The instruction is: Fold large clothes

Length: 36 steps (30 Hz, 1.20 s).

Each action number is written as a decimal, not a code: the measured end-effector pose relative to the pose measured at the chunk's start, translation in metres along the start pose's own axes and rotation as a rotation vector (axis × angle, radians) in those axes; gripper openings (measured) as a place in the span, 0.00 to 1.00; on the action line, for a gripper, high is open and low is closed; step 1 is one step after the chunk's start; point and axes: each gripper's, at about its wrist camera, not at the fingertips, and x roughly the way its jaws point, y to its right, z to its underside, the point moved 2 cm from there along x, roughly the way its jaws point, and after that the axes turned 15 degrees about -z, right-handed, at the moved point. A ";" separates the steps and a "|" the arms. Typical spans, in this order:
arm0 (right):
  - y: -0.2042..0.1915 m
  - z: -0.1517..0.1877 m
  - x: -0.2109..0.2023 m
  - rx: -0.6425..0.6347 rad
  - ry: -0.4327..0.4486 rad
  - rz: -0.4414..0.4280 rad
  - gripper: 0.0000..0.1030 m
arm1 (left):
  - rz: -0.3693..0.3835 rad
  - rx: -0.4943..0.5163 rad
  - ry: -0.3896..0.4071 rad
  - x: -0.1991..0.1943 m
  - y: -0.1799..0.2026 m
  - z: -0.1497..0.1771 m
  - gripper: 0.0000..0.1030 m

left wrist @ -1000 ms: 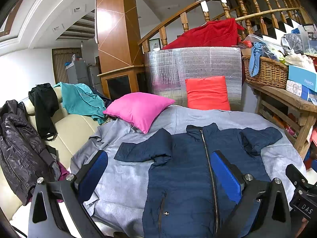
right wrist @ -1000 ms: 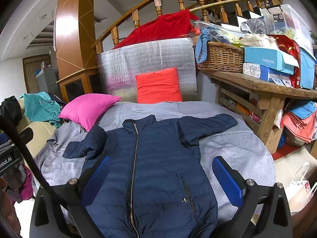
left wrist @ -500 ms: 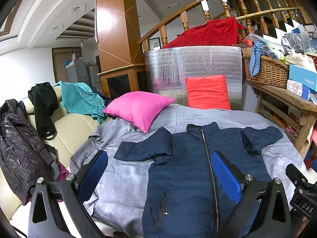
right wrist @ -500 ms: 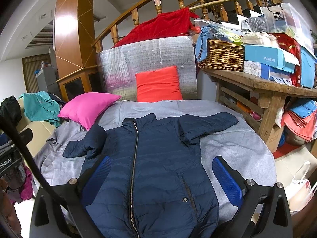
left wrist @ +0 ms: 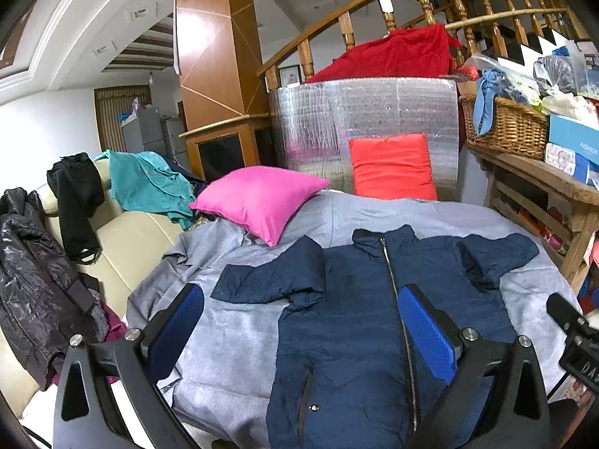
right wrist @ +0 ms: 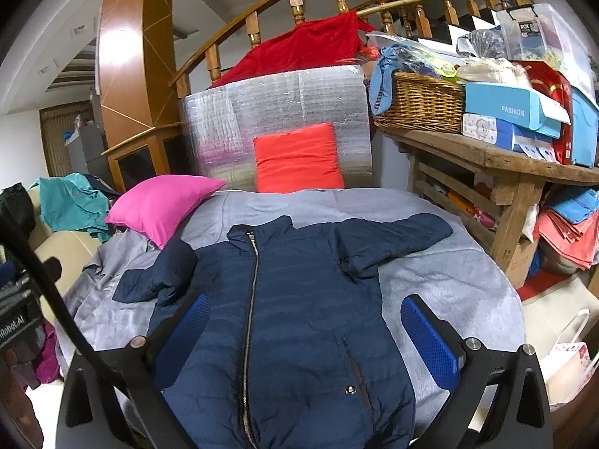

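Note:
A navy puffer jacket (left wrist: 348,321) lies face up, zipped, on a round table covered with a grey cloth (left wrist: 232,344). It also shows in the right wrist view (right wrist: 299,318). Its left sleeve (left wrist: 273,280) is bent and bunched; its right sleeve (right wrist: 393,239) stretches out to the right. My left gripper (left wrist: 301,321) is open and empty, above the jacket's near left part. My right gripper (right wrist: 305,329) is open and empty, above the jacket's lower body.
A pink pillow (left wrist: 258,198) and a red pillow (left wrist: 391,166) sit at the table's far side, before a silver panel (left wrist: 367,112). A cream sofa (left wrist: 123,239) with clothes is at the left. A cluttered wooden bench (right wrist: 505,157) stands at the right.
Both grippers have stayed nearly still and open; the views shift only very slightly. The jacket has not moved.

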 end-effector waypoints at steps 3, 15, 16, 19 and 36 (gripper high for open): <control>0.011 -0.005 0.015 0.015 -0.006 0.016 1.00 | 0.003 0.008 -0.021 0.017 0.010 0.002 1.00; 0.169 -0.034 0.131 0.341 -0.030 0.019 1.00 | 0.063 0.159 -0.364 0.193 0.106 0.047 1.00; 0.197 -0.034 0.144 0.414 -0.027 0.002 1.00 | 0.046 0.173 -0.385 0.211 0.116 0.052 1.00; 0.266 -0.031 0.176 0.607 -0.028 -0.046 1.00 | 0.022 0.204 -0.421 0.248 0.138 0.062 1.00; 0.449 -0.023 0.317 0.953 0.001 -0.009 0.65 | 0.127 0.286 -0.551 0.313 0.187 0.099 1.00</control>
